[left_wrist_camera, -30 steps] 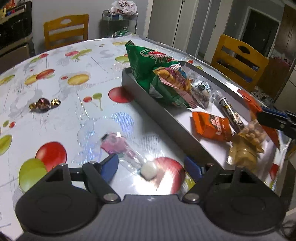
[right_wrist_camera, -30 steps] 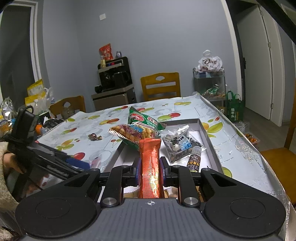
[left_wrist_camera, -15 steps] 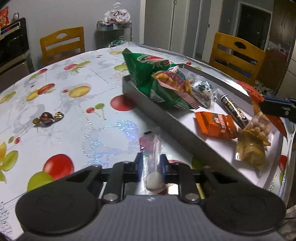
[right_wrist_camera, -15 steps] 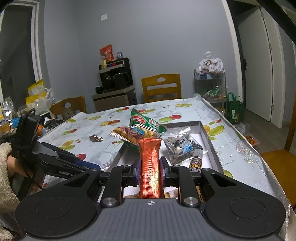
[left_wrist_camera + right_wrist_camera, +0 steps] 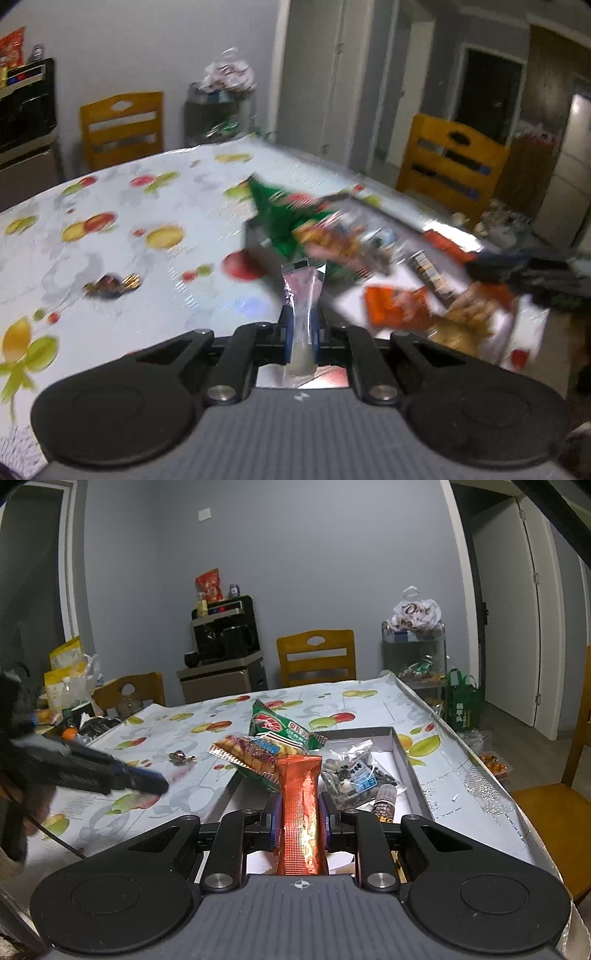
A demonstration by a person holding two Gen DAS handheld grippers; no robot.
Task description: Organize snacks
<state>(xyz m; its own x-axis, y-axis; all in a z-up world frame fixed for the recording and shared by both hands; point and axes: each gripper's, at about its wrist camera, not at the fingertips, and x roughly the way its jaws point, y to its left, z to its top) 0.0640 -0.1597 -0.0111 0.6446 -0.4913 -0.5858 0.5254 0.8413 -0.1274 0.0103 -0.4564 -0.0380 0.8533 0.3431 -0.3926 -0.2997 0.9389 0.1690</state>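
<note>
The left gripper [image 5: 301, 341] had clamped the pink candy packet [image 5: 303, 295] clear of the tablecloth, presumably bound for the tray [image 5: 402, 753] ahead to its right, while the right gripper [image 5: 300, 825] pinched the red snack bar [image 5: 300, 812] over that tray.

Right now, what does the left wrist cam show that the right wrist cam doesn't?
Left wrist only: the left claw shut on a clear pink sachet, and an orange packet in the tray.

Right wrist only: the right claw shut on a red-orange snack bar, plus a coffee machine by the wall.

Both: the grey tray, the green snack bag and the wrapped candy on the tablecloth.
</note>
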